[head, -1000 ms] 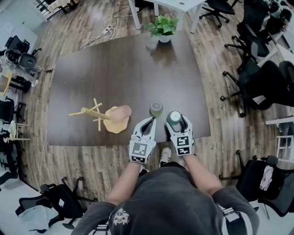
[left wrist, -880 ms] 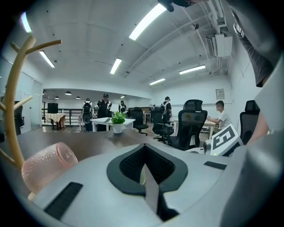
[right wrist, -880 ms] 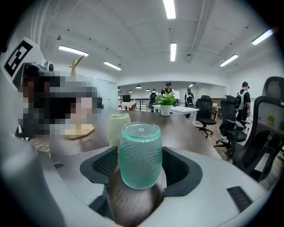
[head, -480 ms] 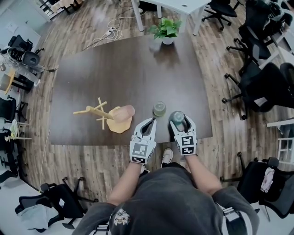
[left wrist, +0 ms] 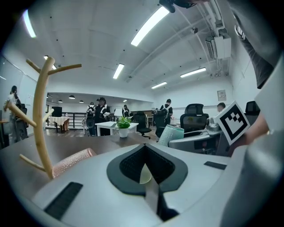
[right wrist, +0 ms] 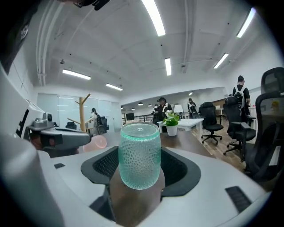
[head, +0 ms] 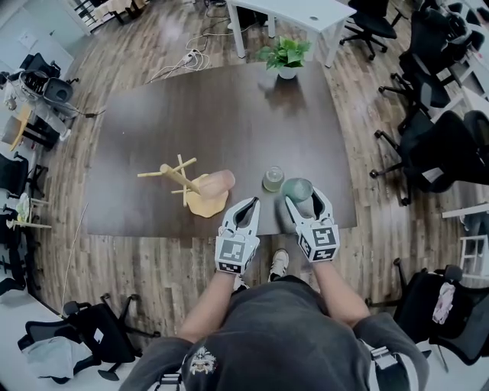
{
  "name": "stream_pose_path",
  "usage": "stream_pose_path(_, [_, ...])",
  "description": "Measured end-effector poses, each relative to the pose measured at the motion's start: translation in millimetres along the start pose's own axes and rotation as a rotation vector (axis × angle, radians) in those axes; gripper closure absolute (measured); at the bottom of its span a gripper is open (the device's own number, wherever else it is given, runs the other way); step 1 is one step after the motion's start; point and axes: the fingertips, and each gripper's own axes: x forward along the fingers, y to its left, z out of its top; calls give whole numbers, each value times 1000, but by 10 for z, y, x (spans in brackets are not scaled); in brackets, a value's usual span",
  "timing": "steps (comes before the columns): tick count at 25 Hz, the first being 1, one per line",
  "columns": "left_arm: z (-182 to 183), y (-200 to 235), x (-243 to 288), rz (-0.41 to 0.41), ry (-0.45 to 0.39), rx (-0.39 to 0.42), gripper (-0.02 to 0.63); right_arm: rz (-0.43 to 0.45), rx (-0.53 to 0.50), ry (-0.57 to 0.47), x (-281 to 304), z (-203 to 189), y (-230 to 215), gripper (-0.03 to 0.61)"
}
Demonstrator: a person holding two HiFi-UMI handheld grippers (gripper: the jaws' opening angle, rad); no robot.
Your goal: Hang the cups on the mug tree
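Since the left gripper (head: 244, 206) is nearest, start there: it hangs at about 6 o'clock, over the near edge of the table (head: 229, 114), with its jaws pinched together and nothing between them. Right at its 3 o'clock is the right gripper (head: 304, 200). Its jaws have just been closing, and the pads squeeze the teal cup (right wrist: 139, 155) from both sides, so the bumpy glass is held upright and clear of the tabletop. A bit further out, a green cup (head: 273, 178) stands on the table at roughly 11 o'clock from the teal one, near it but not touching. Over at 9 o'clock from that, a pink cup (head: 218, 181) lies on its side right by the round base of the wooden mug tree (head: 181, 174), which stands upright. Way out at 12 o'clock, a potted plant (head: 286, 53) sits by the table's far edge. Past it are a white desk (head: 294, 11) and some office chairs (head: 428, 153).
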Motion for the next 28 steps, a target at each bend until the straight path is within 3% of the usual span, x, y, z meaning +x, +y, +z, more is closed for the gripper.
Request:
stream_pose_path(18, [291,639,-809,136,-80,21,607,293,152,-260,205,1289,1194,265])
stream_pose_path(28, [250,814,-1083,171,-75,23,607,420,243,-360,352,1870,1658,265])
